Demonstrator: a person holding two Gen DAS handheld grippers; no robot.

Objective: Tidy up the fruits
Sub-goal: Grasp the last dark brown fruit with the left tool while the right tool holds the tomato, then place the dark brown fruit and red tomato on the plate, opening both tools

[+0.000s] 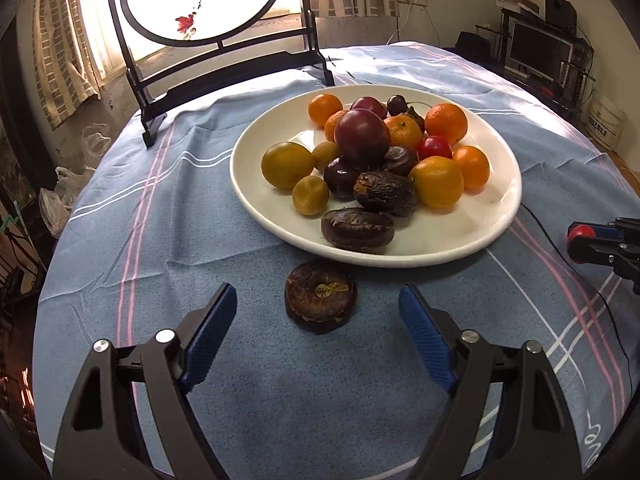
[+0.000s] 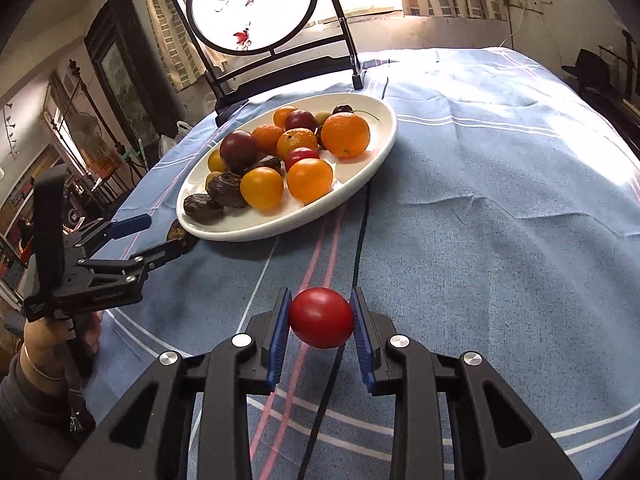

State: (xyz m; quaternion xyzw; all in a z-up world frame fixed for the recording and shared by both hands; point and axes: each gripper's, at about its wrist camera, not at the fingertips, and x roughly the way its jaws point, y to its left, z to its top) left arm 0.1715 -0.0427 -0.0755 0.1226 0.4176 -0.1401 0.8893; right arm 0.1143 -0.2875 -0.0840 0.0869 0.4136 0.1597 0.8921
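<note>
Left wrist view sits low over the surface (image 1: 120,240), looking forward at the white plate (image 1: 256,200) close ahead. Right wrist view looks from the plate's (image 2: 360,168) right side, further back. Both share plate and round screen (image 1: 224,56).

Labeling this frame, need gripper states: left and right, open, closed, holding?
Left gripper: open, straddling a dark water chestnut on the tablecloth.
Right gripper: closed on a red cherry tomato.

I get strong daylight from the window (image 1: 92,32) behind, blown out to white glare. Fisheye bending curves the tablecloth (image 2: 500,208) edges; corners go black.
</note>
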